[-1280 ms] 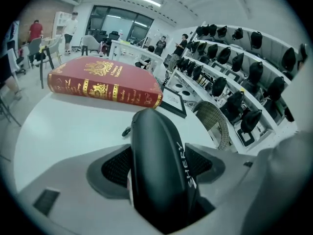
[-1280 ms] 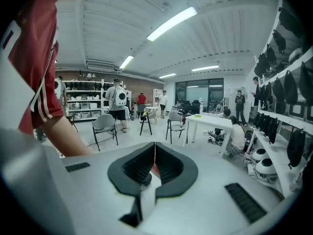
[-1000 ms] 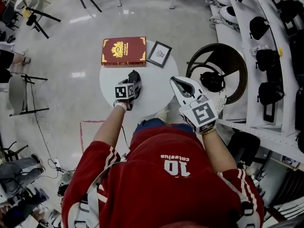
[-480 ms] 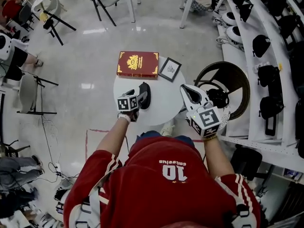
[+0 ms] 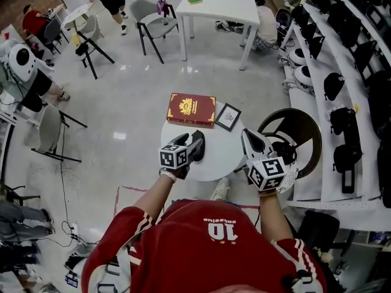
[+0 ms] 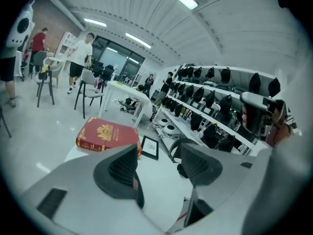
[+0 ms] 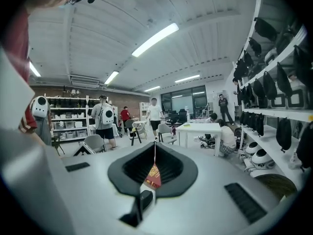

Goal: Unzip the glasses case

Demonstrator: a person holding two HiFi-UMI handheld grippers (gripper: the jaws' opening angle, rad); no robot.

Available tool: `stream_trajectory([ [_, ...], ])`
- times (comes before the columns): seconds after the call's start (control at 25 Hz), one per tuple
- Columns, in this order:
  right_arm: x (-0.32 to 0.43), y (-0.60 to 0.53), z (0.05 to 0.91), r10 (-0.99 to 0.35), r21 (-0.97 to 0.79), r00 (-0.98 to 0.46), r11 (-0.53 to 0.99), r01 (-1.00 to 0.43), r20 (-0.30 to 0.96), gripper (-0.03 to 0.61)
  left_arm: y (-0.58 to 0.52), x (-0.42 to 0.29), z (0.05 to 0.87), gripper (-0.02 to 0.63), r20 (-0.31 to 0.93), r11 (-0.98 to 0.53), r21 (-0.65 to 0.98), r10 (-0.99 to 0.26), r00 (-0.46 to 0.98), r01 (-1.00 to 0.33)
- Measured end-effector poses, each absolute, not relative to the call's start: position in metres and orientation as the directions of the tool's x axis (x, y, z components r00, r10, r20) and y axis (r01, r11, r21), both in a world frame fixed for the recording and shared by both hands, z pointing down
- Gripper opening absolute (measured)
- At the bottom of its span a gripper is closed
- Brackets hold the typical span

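No glasses case shows in any view. My left gripper [image 5: 198, 140] hangs above the near left part of the round white table [image 5: 215, 154]. In the left gripper view my left gripper [image 6: 159, 155] is open; its jaws have just been closing, with only the table [image 6: 161, 187] seen between them. My right gripper [image 5: 248, 134] is held over the table's right edge. In the right gripper view my right gripper [image 7: 155, 153] has its dark pads together, shut, with a small red tab at the seam; it points out into the room.
A red book [image 5: 191, 109] and a small black picture frame [image 5: 227, 116] lie at the table's far side, the book [image 6: 105, 135] left of the frame [image 6: 149, 147]. A round dark stool [image 5: 299, 127] and long shelves of headsets [image 5: 342, 72] stand right. Chairs, a white desk [image 5: 220, 8] and people are farther off.
Both grippers have risen off the table, the left one much more. The table and floor now look smaller and farther away. The left jaws stand a little narrower.
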State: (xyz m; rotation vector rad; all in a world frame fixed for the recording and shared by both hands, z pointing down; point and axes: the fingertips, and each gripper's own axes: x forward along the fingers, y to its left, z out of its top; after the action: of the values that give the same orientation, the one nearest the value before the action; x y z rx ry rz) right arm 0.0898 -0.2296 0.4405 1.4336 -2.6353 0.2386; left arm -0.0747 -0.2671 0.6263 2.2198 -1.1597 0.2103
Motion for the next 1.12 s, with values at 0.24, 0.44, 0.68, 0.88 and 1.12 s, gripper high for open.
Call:
stream_trajectory([
  [0.24, 0.082, -0.216, 0.417, -0.844, -0.071, -0.517, 0.512, -0.856, 0.142, 0.017, -0.255, -0.071, 0.545, 0.235, 0.276, -0.528, 0.381, -0.718, 0.638, -0.759],
  [0.44, 0.074, -0.204, 0.392, -0.860, -0.050, -0.503, 0.500, -0.864, 0.087, 0.017, -0.241, -0.076, 0.471, 0.175, 0.142, -0.585, 0.302, -0.753, 0.642, -0.753],
  [0.68, 0.066, -0.189, 0.359, -0.870, -0.028, -0.492, 0.492, -0.870, 0.003, 0.017, -0.222, -0.084, 0.389, 0.076, -0.002, -0.606, 0.187, -0.787, 0.617, -0.773],
  [0.88, 0.065, -0.182, 0.350, -0.876, -0.015, -0.483, 0.483, -0.875, -0.016, 0.017, -0.209, -0.093, 0.350, 0.037, -0.062, -0.583, 0.126, -0.812, 0.580, -0.803],
  [1.12, 0.068, -0.177, 0.350, -0.890, -0.020, -0.456, 0.456, -0.890, -0.012, 0.017, -0.202, -0.111, 0.339, 0.008, -0.055, -0.524, 0.054, -0.851, 0.521, -0.850],
])
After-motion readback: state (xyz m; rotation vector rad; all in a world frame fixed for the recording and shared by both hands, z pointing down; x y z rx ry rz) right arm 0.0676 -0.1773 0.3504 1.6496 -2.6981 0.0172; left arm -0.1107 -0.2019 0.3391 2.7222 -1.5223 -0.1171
